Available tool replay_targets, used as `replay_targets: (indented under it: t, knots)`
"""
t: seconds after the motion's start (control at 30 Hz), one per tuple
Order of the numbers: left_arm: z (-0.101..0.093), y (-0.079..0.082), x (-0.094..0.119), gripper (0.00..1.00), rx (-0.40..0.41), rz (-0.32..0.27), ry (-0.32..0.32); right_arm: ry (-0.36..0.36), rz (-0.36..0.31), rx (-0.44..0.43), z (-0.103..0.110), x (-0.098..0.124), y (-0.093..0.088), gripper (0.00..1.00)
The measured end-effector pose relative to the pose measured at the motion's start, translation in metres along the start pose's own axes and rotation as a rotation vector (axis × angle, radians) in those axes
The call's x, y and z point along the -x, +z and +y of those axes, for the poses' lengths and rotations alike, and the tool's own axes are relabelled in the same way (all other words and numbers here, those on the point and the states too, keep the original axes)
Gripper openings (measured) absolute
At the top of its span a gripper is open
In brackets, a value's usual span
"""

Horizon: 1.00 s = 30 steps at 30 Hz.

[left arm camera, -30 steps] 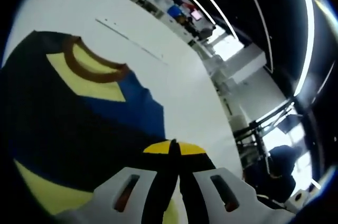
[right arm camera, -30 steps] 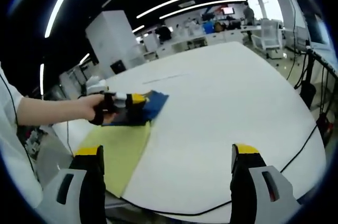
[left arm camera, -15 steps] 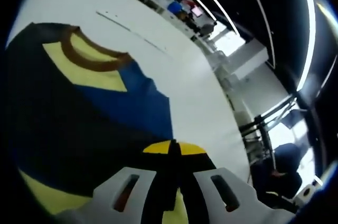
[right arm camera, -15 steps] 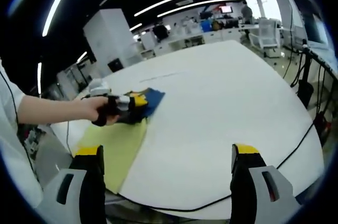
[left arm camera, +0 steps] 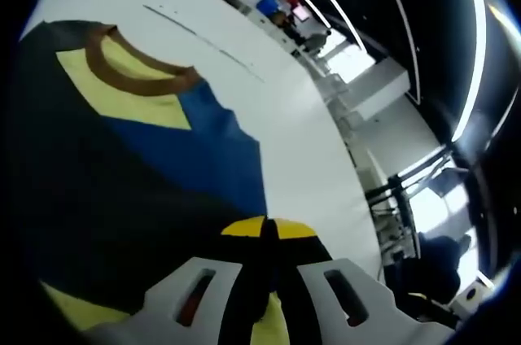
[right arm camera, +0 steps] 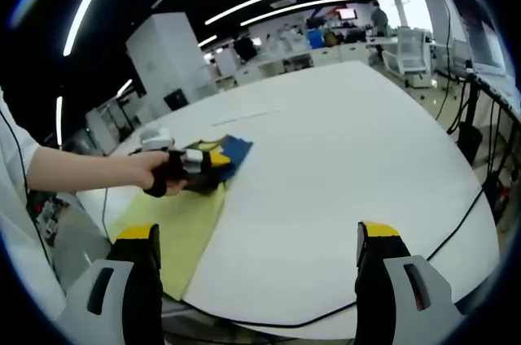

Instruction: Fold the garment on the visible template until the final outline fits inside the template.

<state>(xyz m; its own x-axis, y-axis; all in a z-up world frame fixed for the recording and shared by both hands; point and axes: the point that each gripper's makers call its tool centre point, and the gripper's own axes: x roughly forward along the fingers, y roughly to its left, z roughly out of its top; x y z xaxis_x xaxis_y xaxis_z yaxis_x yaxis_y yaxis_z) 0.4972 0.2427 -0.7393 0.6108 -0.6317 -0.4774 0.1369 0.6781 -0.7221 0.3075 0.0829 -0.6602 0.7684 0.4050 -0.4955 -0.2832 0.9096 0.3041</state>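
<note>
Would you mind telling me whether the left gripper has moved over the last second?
Yes. In the right gripper view, the left gripper has pulled the garment slightly back along the yellow template, away from the table's far edge.

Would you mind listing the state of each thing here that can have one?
Left tool: shut on the garment.
Right tool: open, holding nothing, above the table.
Garment: bunched and partly folded, lying partly on the template.
Template: flat on the table, partly covered by the garment.
</note>
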Motion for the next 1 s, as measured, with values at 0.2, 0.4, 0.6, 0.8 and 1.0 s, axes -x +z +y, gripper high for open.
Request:
replay_targets:
  t: [0.2, 0.4, 0.6, 0.8, 1.0]
  knots:
    - [-0.004, 0.005, 0.0, 0.02, -0.012, -0.003, -0.015, 0.01, -0.001, 0.003, 0.004, -0.004, 0.002, 1.0]
    - [-0.003, 0.006, 0.006, 0.05, -0.049, 0.004, -0.008, 0.013, -0.005, 0.004, 0.006, -0.005, 0.003, 1.0]
    - [-0.005, 0.006, 0.016, 0.07, -0.1, 0.011, -0.011, 0.02, -0.002, 0.009, 0.015, -0.004, 0.001, 1.0]
    - [-0.008, 0.011, 0.033, 0.12, -0.134, 0.01, -0.023, 0.034, -0.008, 0.018, 0.028, -0.004, 0.002, 1.0]
    - [-0.006, 0.014, 0.055, 0.2, -0.183, 0.013, -0.035, 0.059, -0.011, 0.031, 0.047, -0.006, 0.002, 1.0]
